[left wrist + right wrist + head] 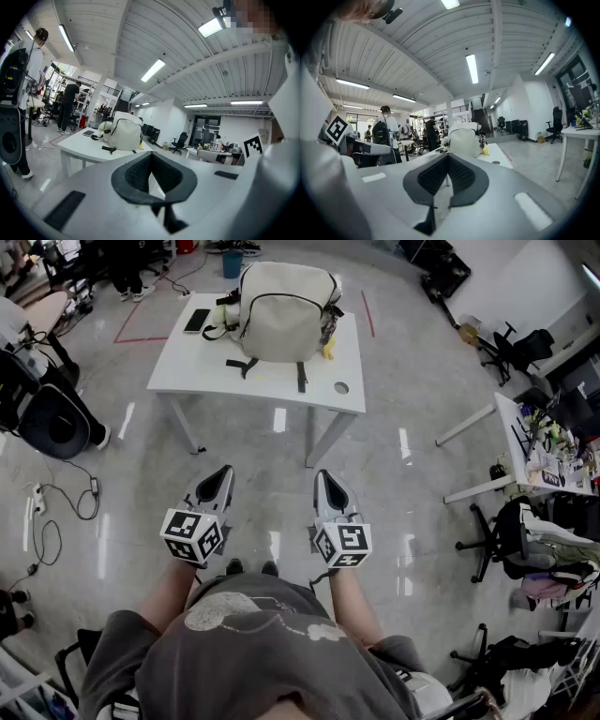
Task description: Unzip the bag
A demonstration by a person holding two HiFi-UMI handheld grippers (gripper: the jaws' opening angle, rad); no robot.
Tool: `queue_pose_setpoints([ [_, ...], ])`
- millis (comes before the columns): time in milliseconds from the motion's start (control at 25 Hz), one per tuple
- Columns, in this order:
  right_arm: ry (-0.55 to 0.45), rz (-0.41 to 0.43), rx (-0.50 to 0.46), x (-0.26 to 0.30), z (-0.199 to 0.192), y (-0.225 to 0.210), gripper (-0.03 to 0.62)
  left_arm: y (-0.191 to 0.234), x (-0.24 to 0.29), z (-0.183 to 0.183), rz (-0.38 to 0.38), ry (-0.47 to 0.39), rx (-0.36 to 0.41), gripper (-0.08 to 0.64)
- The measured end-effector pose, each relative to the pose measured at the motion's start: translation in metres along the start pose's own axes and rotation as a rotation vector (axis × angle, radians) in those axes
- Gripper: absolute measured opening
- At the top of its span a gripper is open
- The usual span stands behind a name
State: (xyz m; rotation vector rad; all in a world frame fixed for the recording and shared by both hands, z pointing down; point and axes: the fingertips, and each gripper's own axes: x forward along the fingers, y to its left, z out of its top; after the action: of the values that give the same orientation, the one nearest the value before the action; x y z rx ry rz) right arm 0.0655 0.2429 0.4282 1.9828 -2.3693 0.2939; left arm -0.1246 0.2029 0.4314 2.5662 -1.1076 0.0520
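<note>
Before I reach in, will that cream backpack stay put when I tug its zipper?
Probably not: the backpack stands upright on a smooth table, so it may slide or tip. Its fabric looks soft, likely to buckle unless braced.

No words, brands or numbers legible in any view; only printed marks are black-and-white square code patterns, not letters; these sit on the left cube (194,533) behind the left tool (221,476) and on the right cube (343,544) behind the right tool (327,482); one such pattern shows at the right edge of the left gripper view, another at the left edge of the right gripper view; papers (553,460) on the side desk (511,427) too small to read.
</note>
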Motion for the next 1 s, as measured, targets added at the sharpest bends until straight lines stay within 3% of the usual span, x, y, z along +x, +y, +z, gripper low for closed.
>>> queue_pose_setpoints([
  [720,-0.014,0.069,-0.05,0.0,0.002,0.011,-0.002,-0.01,0.004,0.004,0.042,0.009,0.129,0.005],
  [840,-0.049,0.072,-0.094,-0.005,0.007,0.009,0.0,-0.013,0.006,0.007,0.052,0.002,0.127,0.006],
  [1000,-0.037,0.062,-0.05,-0.015,0.0,-0.005,0.0,-0.017,0.006,0.0,0.079,0.012,0.105,0.006],
])
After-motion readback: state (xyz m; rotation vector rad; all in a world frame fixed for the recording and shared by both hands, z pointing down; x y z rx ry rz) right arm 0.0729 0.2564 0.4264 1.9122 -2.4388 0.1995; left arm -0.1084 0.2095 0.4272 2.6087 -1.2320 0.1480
